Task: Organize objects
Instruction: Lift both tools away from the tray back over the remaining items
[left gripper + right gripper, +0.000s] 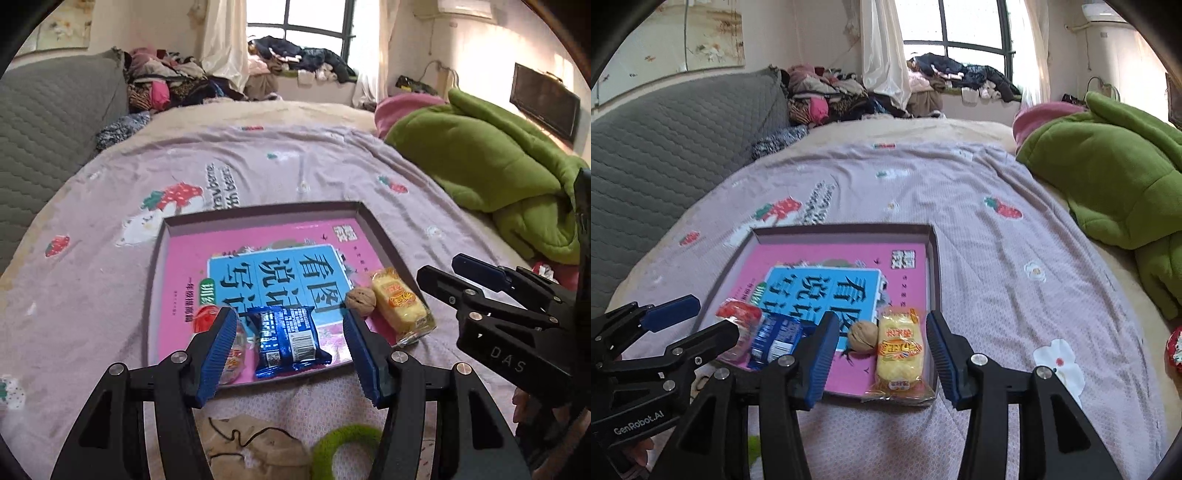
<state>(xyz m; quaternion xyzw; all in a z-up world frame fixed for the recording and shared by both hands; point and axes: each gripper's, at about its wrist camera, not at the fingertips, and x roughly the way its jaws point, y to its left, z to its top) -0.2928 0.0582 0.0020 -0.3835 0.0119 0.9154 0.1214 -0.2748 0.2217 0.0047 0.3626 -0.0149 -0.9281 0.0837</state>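
Observation:
A shallow tray (pixel 258 212) (pixel 842 228) lies on the bed with a pink book (pixel 192 258) (pixel 827 254) in it. Along the book's near edge lie a red-topped jelly cup (pixel 203 317) (pixel 738 314), a blue snack packet (pixel 284 339) (pixel 775 338), a walnut (pixel 361 301) (pixel 863 336) and a yellow cake packet (pixel 400 302) (pixel 899 350). My left gripper (pixel 290 332) (pixel 690 321) hovers open over the blue packet, its pads clear of it. My right gripper (pixel 882 332) (pixel 480 273) hangs open above the walnut and the yellow cake packet, touching neither.
A green blanket (pixel 480 155) (pixel 1108 166) is heaped on the right of the bed. A grey quilted cushion (pixel 44 129) stands on the left. A green ring (pixel 347 450) and a beige cloth (pixel 251 450) lie near me. A red wrapper (pixel 1174 350) sits at the far right.

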